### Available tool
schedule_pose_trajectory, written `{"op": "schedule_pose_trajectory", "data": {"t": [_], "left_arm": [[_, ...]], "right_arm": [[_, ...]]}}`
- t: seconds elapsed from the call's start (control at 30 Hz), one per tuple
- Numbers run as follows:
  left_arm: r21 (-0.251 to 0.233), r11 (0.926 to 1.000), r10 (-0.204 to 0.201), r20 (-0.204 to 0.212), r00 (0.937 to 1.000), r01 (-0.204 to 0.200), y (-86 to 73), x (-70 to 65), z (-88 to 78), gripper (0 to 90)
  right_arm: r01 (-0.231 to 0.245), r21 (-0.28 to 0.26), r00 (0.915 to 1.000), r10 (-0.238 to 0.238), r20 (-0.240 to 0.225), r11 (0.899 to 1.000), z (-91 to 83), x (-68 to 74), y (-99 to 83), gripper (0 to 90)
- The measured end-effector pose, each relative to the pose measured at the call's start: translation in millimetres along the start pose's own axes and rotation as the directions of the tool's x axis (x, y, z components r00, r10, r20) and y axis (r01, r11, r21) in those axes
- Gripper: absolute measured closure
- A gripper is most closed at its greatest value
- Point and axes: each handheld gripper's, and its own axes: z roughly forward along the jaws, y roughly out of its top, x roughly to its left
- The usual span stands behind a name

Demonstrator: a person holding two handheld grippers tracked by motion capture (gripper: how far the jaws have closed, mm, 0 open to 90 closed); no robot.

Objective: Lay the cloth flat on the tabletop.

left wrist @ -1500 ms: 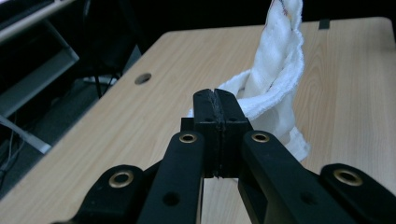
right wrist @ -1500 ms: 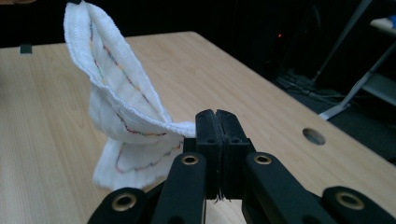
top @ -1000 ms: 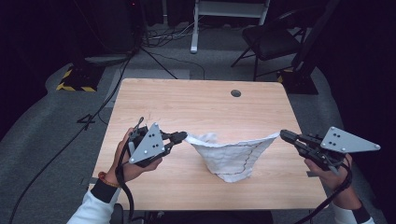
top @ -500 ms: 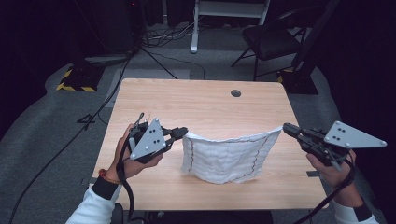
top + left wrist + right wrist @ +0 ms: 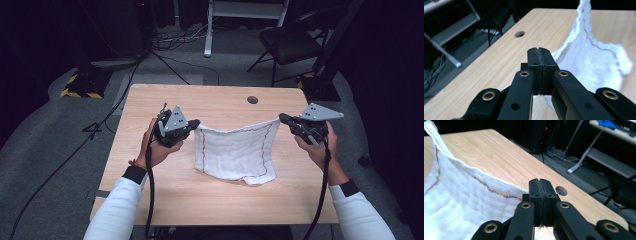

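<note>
White cotton cloth (image 5: pixel 235 152) hung stretched between two hand-held claws above a pale wooden table (image 5: pixel 210 102). Its upper edge ran side to side across the table, sagging a little in the middle; that was its long axis. The lower part draped down, and its bottom fold rested bunched on the wood toward the person's side.

At the left, the left claw (image 5: pixel 194 125) was clamped tight on one top corner. From the left claw's own camera, the black jaws met with a sliver of fabric pinched between them, and the cloth (image 5: pixel 589 55) rose away to the right. At the right, the right claw (image 5: pixel 284 118) pinched the opposite top corner in the same way; the right camera showed closed jaws on the hem, where a thin multicoloured stitch line ran along the cloth (image 5: pixel 461 195).

By the look of its waffle weave, the cloth was light, soft and limp, unable to hold any shape alone. It would likely slip little, yet sag wherever unsupported. Corners and the hemmed edge seemed the best places to hold.
</note>
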Motion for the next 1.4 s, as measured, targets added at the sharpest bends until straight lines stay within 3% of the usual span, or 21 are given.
{"op": "schedule_pose_trajectory", "data": {"t": [0.07,0.33,0.4,0.57,0.63,0.67,0.7,0.73,0.8,0.9,0.93,0.97,1.0,1.03,1.07,1.17,1.23,1.3,1.33,1.37,1.4], "left_arm": [[0.021,0.9995,0.024,-0.031,0.9992,-0.023,0.0,4.2,10.2,88.8],[0.087,0.9962,0.011,-0.057,0.9983,-0.006,-2.1,28.3,54.3,88.8],[0.084,0.9959,-0.028,-0.057,0.998,0.033,-2.9,37.9,65.7,88.8],[0.105,0.9915,-0.067,-0.089,0.9938,0.076,-5.7,57.2,85.1,88.7],[0.108,0.9891,-0.088,-0.111,0.99,0.1,-7.4,61.8,91.5,88.3],[0.112,0.9867,-0.102,-0.141,0.9847,0.118,-8.6,62.9,94.8,84.6],[0.112,0.9867,-0.102,-0.141,0.9847,0.118,-8.6,62.9,94.8,76.5],[0.132,0.9757,-0.147,-0.199,0.969,0.175,-11.6,65.1,100.4,68.1],[0.155,0.9688,-0.157,-0.222,0.9623,0.193,-15.0,63.5,102.8,56.3],[0.169,0.9614,-0.19,-0.16,0.9686,0.217,-21.7,56.0,101.8,39.2],[0.169,0.9614,-0.19,-0.16,0.9686,0.217,-21.7,56.0,101.8,35.7],[0.182,0.9627,-0.186,-0.092,0.9782,0.2,-27.3,46.9,97.9,32.2],[0.186,0.9646,-0.181,-0.049,0.9822,0.187,-30.8,41.2,95.4,29.8],[0.186,0.9646,-0.181,-0.049,0.9822,0.187,-30.8,41.2,95.4,29.3],[0.202,0.9684,-0.147,-0.011,0.9891,0.146,-38.5,28.6,89.4,28.5],[0.212,0.9696,-0.141,0.073,0.9873,0.123,-51.3,10.8,79.5,27.5],[0.219,0.9699,-0.136,0.124,0.9829,0.107,-59.5,0.6,73.4,27.4],[0.235,0.9678,-0.129,0.157,0.979,0.09,-66.4,-8.5,70.0,27.2],[0.235,0.9678,-0.129,0.157,0.979,0.09,-66.4,-8.5,70.0,27.5],[0.247,0.9663,-0.123,0.2,0.9719,0.071,-72.5,-15.2,69.2,29.4],[0.255,0.9645,-0.128,0.219,0.9674,0.07,-74.8,-17.9,70.1,31.8]], "right_arm": [[0.0,0.023,1.0,0.0,0.01,1.0,13.1,-5.0,-2.4,88.9],[-0.049,0.093,0.9973,0.043,0.06,0.994,64.2,-28.0,-6.5,88.9],[-0.065,0.1,0.9959,0.059,0.069,0.993,73.9,-33.0,-4.7,88.9],[-0.082,0.126,0.9929,0.07,0.096,0.989,95.0,-41.5,-0.2,88.9],[-0.076,0.13,0.9903,0.059,0.126,0.989,100.8,-43.9,1.0,88.4],[-0.087,0.127,0.9868,0.068,0.147,0.988,103.3,-45.7,0.5,86.4],[-0.099,0.121,0.9826,0.078,0.169,0.988,105.0,-46.6,-0.2,79.9],[-0.104,0.12,0.9797,0.081,0.183,0.987,106.3,-47.3,-1.2,73.3],[-0.093,0.138,0.9765,0.064,0.206,0.986,106.7,-47.0,-3.9,68.5],[-0.114,0.135,0.9806,0.09,0.174,0.984,99.7,-45.9,-12.3,60.0],[-0.121,0.139,0.9837,0.1,0.149,0.983,96.4,-45.0,-16.3,58.1],[-0.122,0.143,0.9875,0.105,0.118,0.982,93.0,-42.7,-20.9,55.7],[-0.11,0.147,0.991,0.097,0.092,0.983,89.6,-39.2,-26.1,54.3],[-0.11,0.147,0.991,0.097,0.092,0.983,89.6,-39.2,-26.1,54.3],[-0.087,0.17,0.9958,0.081,0.042,0.982,83.0,-29.5,-37.5,51.6],[-0.053,0.2,0.997,0.063,-0.045,0.978,73.9,-12.7,-56.5,48.0],[-0.036,0.215,0.9946,0.056,-0.088,0.976,69.2,-2.0,-66.9,46.0],[-0.01,0.233,0.9916,0.04,-0.123,0.972,63.7,10.9,-79.0,45.3],[-0.01,0.233,0.9916,0.04,-0.123,0.972,63.7,10.9,-79.0,45.3],[0.013,0.248,0.9881,0.025,-0.152,0.969,60.3,21.2,-87.9,44.9],[0.02,0.258,0.9861,0.023,-0.165,0.966,59.4,26.0,-91.1,45.0]]}}
